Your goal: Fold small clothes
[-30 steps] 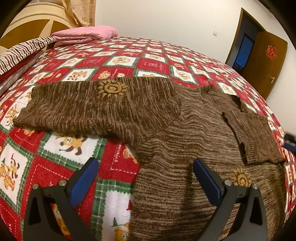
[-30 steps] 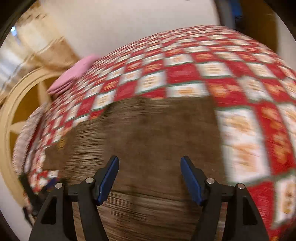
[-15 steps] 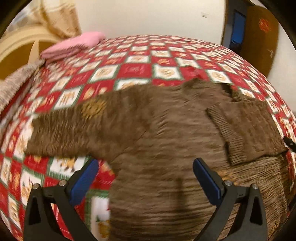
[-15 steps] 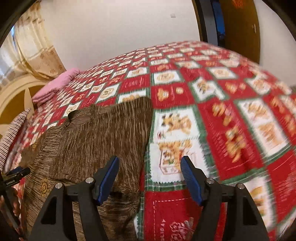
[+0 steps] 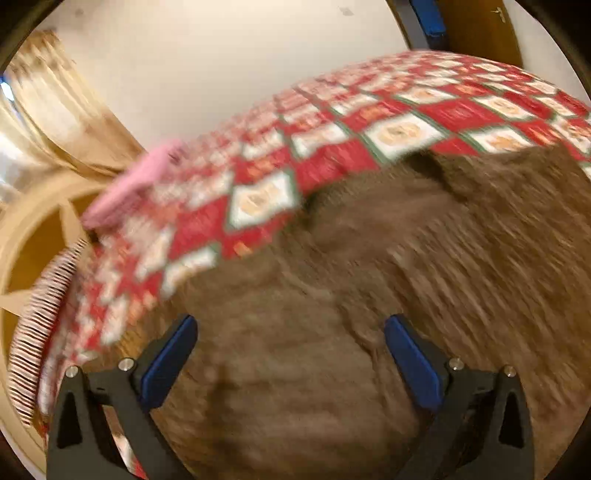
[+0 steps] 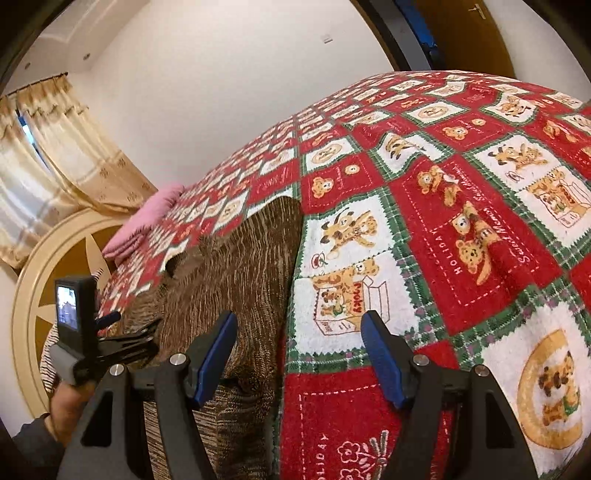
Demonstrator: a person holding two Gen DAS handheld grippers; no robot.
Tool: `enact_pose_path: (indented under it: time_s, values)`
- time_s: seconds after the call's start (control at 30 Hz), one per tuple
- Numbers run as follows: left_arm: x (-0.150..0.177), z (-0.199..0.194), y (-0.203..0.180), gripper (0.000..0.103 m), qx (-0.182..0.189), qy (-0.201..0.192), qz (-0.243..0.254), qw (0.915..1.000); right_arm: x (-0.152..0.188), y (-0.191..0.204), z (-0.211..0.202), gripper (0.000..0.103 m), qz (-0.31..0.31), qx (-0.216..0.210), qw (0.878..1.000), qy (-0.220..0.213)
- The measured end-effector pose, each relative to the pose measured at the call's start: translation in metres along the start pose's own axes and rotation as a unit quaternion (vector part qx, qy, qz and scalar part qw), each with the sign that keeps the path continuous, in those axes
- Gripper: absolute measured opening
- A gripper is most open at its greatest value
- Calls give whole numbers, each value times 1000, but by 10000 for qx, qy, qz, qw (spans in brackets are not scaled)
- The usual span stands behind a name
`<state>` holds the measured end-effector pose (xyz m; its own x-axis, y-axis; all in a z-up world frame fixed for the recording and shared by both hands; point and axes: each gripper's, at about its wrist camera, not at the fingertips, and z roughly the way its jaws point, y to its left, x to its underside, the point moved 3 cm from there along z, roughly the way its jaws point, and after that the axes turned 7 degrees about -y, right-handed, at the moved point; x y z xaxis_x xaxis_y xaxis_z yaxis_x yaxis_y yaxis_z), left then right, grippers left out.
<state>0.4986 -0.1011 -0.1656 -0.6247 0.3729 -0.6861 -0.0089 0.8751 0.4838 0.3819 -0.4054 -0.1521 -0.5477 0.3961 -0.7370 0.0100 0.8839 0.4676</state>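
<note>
A brown knitted sweater (image 5: 369, 295) lies spread on the red, white and green bear-print bedspread (image 5: 332, 162); the left wrist view is blurred. My left gripper (image 5: 288, 354) is open and empty, low over the sweater's body. In the right wrist view the sweater (image 6: 236, 273) fills the lower left. My right gripper (image 6: 299, 354) is open and empty above the sweater's right edge, with its left finger over the knit and its right finger over the bedspread (image 6: 461, 229). The left gripper (image 6: 107, 343) and the hand holding it show at the far left of that view.
A folded pink cloth (image 6: 147, 218) lies at the head of the bed next to the round cream headboard (image 6: 48, 266). A striped cloth (image 5: 40, 332) hangs at the bed's left side. Curtains (image 6: 48, 155) and a wooden door (image 6: 461, 33) stand behind.
My left gripper has swung fast to the right and lower over the sweater, blurring its view. My right gripper has moved right, from over the sweater's body to its right edge.
</note>
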Motion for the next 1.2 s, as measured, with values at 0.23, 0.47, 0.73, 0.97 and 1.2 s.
enact_pose_path:
  time_s: [0.23,0.47,0.73,0.97,1.2]
  values:
    - [9,30,48,103,-220,747,-651,9948,0,-2,-3,71,44,-53,9999,-75]
    - [16,-39,25,103,562,128,-807,9951,1,-3,-2,71,-2,-13,10000,-65]
    - [48,-20,35,103,147,460,-474,9977,1,-3,-3,72,-50,49,9999,-98]
    - [71,-23,58,103,820,489,-1222,9879,-1,41,0,71,-1417,1224,9823,-9]
    - [80,-34,75,103,996,434,-1795,9777,11,157,24,71,-2464,562,9664,473]
